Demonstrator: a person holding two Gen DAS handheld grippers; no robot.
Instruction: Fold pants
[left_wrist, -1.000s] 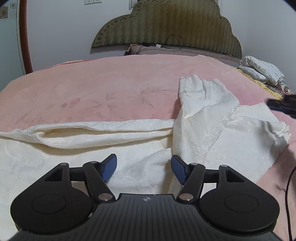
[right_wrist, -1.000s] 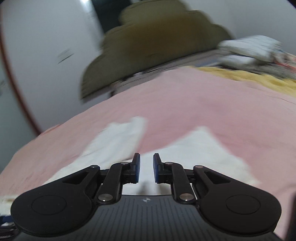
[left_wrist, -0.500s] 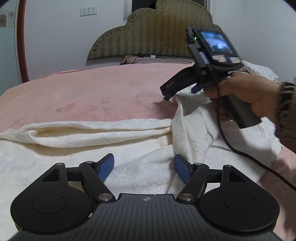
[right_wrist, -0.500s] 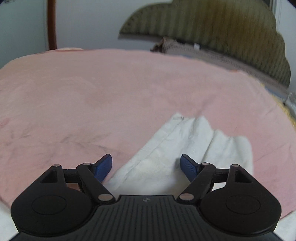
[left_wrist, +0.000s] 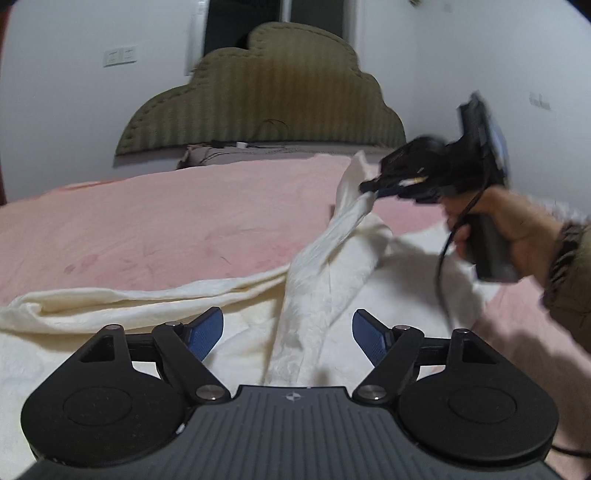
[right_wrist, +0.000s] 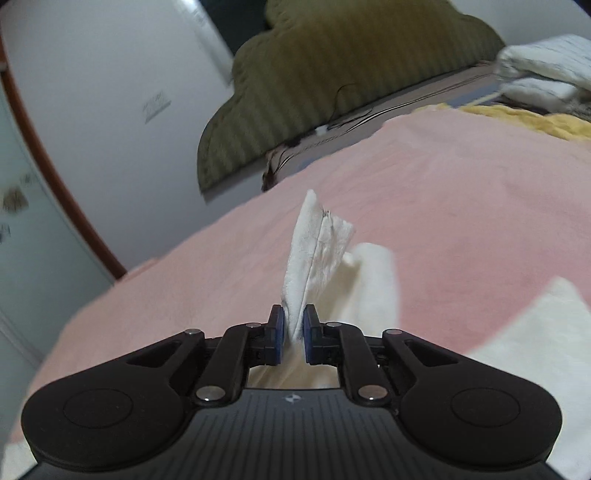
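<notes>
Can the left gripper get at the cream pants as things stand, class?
Probably yes. The left gripper is open directly over the pants, nothing lying between. The right gripper, shut on a far corner, stays clear.

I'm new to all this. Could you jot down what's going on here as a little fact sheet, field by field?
Setting: a bed with a pink blanket and an olive padded headboard
Garment: cream pants, crumpled on the blanket
Right gripper: shut on a corner of the pants, lifting it off the bed
Left gripper: open, hovering low over the pants, holding nothing
Right hand: wrapped around the right gripper's handle
Fold status: not yet made
</notes>
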